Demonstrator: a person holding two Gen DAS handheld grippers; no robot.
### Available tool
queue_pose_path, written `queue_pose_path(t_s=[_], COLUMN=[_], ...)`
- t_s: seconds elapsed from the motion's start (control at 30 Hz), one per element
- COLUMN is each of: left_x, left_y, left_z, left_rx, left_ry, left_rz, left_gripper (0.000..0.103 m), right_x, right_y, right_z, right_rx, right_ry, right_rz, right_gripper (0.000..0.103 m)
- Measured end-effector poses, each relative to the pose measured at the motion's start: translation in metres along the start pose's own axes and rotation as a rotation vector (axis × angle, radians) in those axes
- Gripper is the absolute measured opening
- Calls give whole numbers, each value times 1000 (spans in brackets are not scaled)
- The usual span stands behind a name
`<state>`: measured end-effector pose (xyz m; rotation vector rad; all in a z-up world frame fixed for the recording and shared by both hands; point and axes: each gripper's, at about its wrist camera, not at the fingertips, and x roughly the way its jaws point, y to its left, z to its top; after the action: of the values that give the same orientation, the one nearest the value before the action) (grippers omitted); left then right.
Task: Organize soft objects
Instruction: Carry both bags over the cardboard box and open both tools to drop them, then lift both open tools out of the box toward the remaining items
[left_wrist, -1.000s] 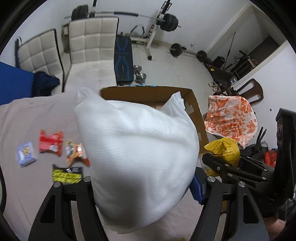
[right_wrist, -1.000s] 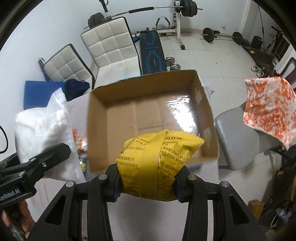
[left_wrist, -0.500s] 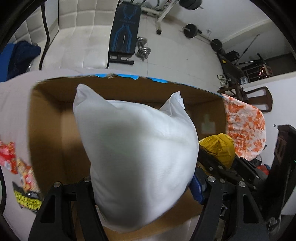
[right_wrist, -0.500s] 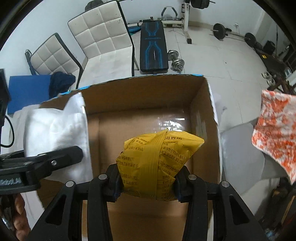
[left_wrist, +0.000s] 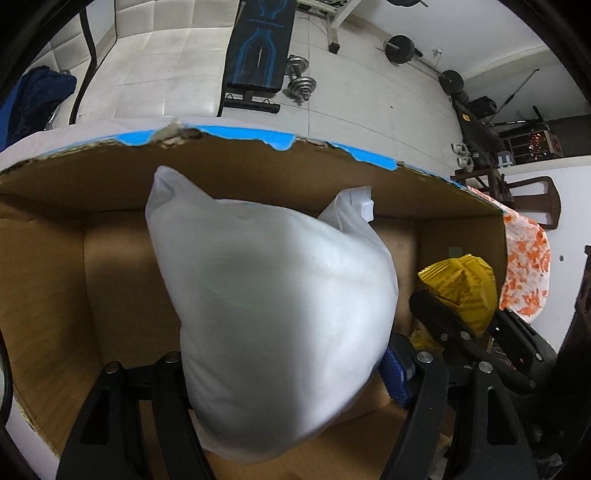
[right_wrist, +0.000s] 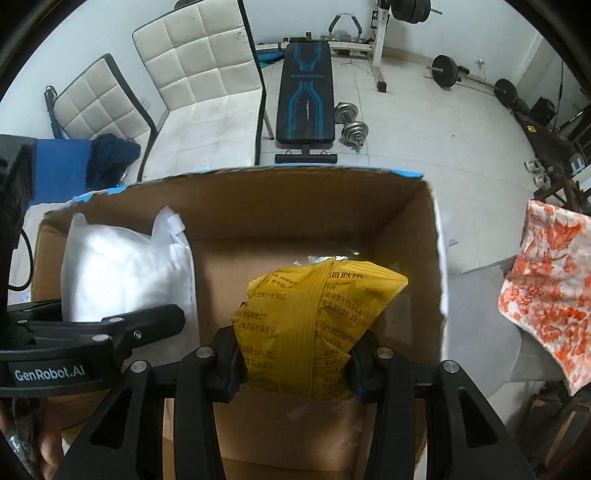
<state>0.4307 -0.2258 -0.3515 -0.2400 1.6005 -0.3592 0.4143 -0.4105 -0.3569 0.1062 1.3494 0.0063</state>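
Cardboard box (right_wrist: 406, 221) now surrounds both loads: left gripper (left_wrist: 288, 373) clamps white pillow (left_wrist: 273, 295), right gripper (right_wrist: 295, 365) clamps yellow bag (right_wrist: 314, 310); release seems next.

One pillow (left_wrist: 273, 310), one yellow bag (right_wrist: 317, 317) (both boxed), two chairs (right_wrist: 207, 59)

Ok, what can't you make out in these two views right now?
- Left wrist: box floor behind the pillow, hidden.
- Right wrist: yellow bag's bottom, hidden by the right gripper.
- Right wrist: left gripper's far finger, behind the pillow.
- Bag print: too small.
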Motion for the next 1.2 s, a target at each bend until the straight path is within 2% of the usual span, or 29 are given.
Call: queue_pose_path(t_s=[0.2,0.33,0.43,0.5,0.57,0.6,0.63,1.03,1.2], left_x=[-2,-10,-20,-25,-33,-36,-41,-81,-103], left_y=[-11,-7,-3,-1,-2,-1,-1,2,3], left_z=[-5,-10,-12,-13,-16,-17,-21,-76,-105], left_rx=[37,28,24,21,27,30,35,109,103], left_ry=[-23,-41,-66,-89,-119,-134,-157,-271,-310], left_rz=[85,84,89,96,109,114,119,264,256], left_gripper=[85,94,95,95,99,103,103,103,103], right_x=[-4,-9,-14,-18,-20,-22,-24,-56,-85], right_y=[-5,-7,-6,-2,5,8,13,29,35], right_z=[-2,-4,-9,-15,-21,-25,-29,-88,-111], right_rx=[24,32,35,26,17,14,9,55,73], right_ry=[-7,-7,-2,3,12,16,16,47,21], right_rz=[-7,-12,-4,-6,-5,-17,-30,-46,-52], right_gripper=[53,69,75,82,96,99,103,103,103])
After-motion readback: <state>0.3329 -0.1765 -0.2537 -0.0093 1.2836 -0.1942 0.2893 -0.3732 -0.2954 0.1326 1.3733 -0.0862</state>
